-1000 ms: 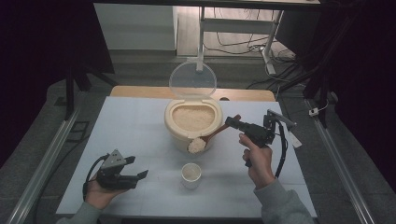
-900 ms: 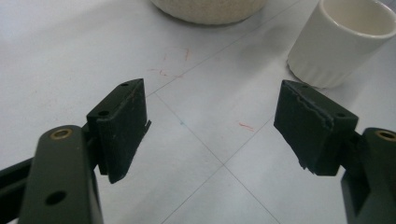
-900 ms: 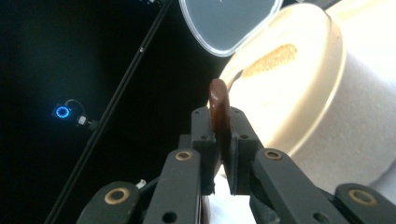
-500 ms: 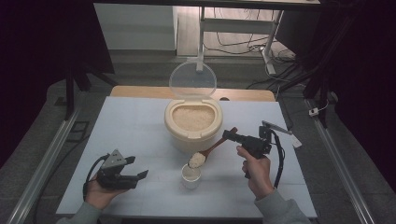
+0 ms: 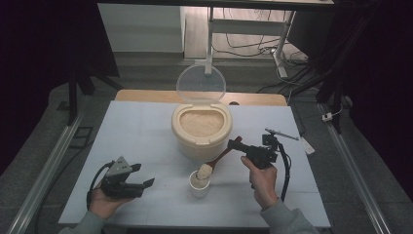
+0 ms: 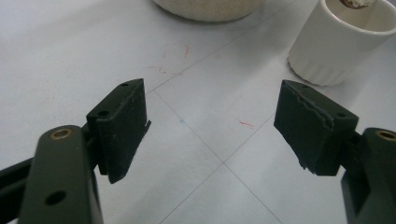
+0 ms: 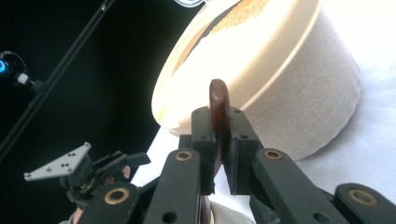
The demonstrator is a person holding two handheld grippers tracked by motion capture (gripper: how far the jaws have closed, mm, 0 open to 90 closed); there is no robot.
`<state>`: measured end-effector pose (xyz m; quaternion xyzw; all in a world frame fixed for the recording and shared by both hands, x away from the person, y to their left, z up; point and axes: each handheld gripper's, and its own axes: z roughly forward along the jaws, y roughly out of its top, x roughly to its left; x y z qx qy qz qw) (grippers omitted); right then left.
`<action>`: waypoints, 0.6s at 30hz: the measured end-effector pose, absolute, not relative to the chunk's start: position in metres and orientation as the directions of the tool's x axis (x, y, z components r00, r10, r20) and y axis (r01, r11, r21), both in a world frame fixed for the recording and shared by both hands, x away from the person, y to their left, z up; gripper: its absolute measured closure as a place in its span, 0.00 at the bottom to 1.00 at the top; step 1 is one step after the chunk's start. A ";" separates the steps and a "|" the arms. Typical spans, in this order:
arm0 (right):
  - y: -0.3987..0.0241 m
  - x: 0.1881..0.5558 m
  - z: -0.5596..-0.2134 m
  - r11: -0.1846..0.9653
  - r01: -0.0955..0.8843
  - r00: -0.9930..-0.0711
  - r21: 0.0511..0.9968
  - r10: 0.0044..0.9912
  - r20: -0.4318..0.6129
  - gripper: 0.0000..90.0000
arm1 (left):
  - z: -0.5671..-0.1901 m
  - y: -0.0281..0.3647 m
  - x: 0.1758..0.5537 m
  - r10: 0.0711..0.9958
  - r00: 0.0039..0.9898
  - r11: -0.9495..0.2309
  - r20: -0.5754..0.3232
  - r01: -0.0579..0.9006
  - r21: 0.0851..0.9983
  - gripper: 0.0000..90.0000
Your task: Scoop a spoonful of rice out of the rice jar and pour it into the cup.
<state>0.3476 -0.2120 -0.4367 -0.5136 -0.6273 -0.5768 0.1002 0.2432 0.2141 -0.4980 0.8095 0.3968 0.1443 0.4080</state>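
A cream rice container [image 5: 200, 129] with its clear lid [image 5: 201, 84] raised stands mid-table, full of rice. My right gripper [image 5: 237, 145] is shut on the handle of a brown wooden spoon [image 5: 221, 157]; the handle end [image 7: 218, 112] pokes up between the pads. The spoon's bowl carries a heap of rice [image 5: 205, 170] just above the small white cup [image 5: 199, 184]. My left gripper [image 5: 142, 176] rests open near the table's front left, with nothing between its jaws, and the white cup [image 6: 343, 42] lies ahead of it to the right.
The pale table [image 5: 136, 131] has bare room to the left and right of the container. A pen-like stick [image 5: 281, 134] and a white tag [image 5: 307, 145] lie at the right edge. Metal rails [image 5: 53, 165] run along both sides.
My right gripper has carried the rice-laden spoon from the container's front rim down and toward me to just over the cup. The left gripper has stayed put.
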 end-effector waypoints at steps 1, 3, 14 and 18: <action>-0.210 0.347 -0.435 -0.184 0.753 -0.461 0.632 0.538 0.706 0.93 | -0.498 0.214 0.243 0.760 0.643 -0.352 -0.090 0.525 0.775 0.28; -0.207 0.345 -0.432 -0.167 0.738 -0.478 0.654 0.555 0.681 0.93 | -0.498 0.214 0.243 0.761 0.643 -0.352 -0.090 0.525 0.775 0.28; -0.193 0.331 -0.416 -0.058 0.624 -0.606 0.779 0.594 0.529 0.93 | -0.499 0.214 0.243 0.761 0.643 -0.353 -0.090 0.525 0.774 0.28; -0.187 0.322 -0.408 -0.001 0.546 -0.667 0.838 0.604 0.436 0.93 | -0.499 0.214 0.243 0.761 0.643 -0.353 -0.088 0.525 0.775 0.28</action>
